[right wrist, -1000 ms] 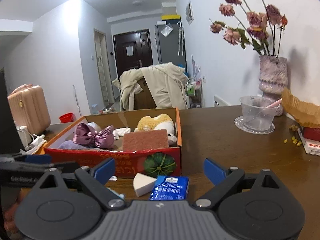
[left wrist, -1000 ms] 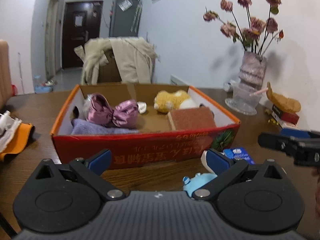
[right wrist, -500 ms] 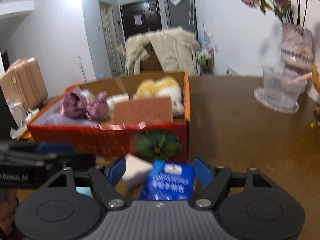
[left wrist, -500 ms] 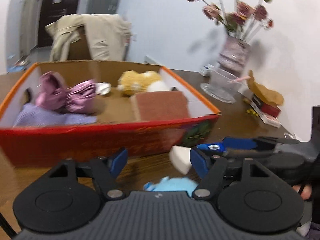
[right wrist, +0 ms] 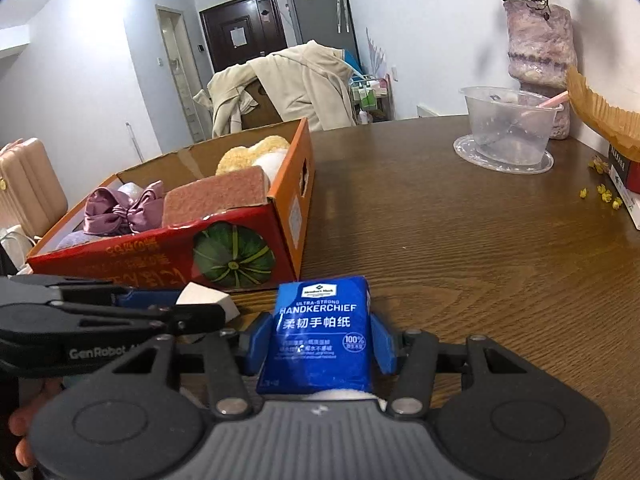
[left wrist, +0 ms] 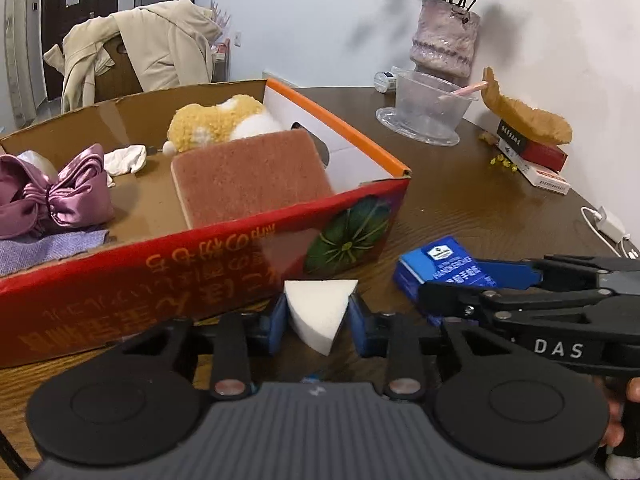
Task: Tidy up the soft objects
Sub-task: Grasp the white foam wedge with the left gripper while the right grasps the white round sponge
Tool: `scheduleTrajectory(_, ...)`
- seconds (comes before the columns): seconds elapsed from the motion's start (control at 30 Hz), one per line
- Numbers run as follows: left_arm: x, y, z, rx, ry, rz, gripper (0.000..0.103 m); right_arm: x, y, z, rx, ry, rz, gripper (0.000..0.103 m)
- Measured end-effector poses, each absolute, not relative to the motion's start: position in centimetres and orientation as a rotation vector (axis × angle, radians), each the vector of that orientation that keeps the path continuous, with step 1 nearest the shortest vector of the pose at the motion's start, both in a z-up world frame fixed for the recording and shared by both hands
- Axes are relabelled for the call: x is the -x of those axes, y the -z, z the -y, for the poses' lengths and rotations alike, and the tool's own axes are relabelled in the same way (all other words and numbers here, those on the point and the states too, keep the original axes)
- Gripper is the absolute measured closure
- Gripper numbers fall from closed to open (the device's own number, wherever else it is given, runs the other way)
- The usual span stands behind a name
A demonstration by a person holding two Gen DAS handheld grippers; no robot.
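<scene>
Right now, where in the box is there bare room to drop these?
Bare cardboard floor between the purple satin bow and reddish-brown sponge block. Crowded: far corner with the yellow plush toy, left side with lilac cloth.

A dark wooden table [right wrist: 460, 240] is being backed by white walls [left wrist: 320, 20]. A chair [left wrist: 116, 68] is being draped with a beige coat [right wrist: 296, 80]. A dark door [right wrist: 244, 32] is being seen down the hallway, a pink suitcase [right wrist: 24, 188] being kept at left.
</scene>
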State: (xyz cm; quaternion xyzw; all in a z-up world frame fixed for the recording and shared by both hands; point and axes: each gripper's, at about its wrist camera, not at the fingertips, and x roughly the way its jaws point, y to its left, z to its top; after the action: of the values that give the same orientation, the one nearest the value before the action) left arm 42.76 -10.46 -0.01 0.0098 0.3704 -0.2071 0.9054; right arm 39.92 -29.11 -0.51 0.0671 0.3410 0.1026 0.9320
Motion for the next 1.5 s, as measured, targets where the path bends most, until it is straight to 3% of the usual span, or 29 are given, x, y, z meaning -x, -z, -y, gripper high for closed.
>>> scheduleTrajectory(0.3, -40.0, -2.6, 9.1, 0.014, 0.408, -0.691, 0.074, -39.5, 0.2, 28.3, -0.096, -0.209, -0.68, 0.052)
scheduleTrajectory(0.53, -34.5, -6.4, 3.0, 0.073, 0.326, -0.566, 0.073, -38.3, -0.9, 28.0, -0.084, -0.221, -0.648, 0.049)
scheduleTrajectory(0.83, -29.4, -4.9, -2.5, 0.168, 0.218, -0.618, 0.073, -33.2, -3.6, 30.6, -0.116, -0.229, -0.581, 0.045)
scheduleTrajectory(1.07, -27.3, -3.3, -1.2, 0.166, 0.269, -0.652, 0.073, -28.3, -2.0, 29.7, -0.101, -0.213, -0.596, 0.043)
scheduleTrajectory(1.23, -26.6, -2.9, -0.4, 0.16, 0.278, -0.665, 0.072, -29.4, -1.7, 30.7, -0.082, -0.095, -0.568, 0.042)
scheduleTrajectory(1.5, -25.6, -3.1, -0.5, 0.17, 0.264, -0.653, 0.072, -30.6, -0.5, 30.5, -0.098, -0.101, -0.643, 0.053)
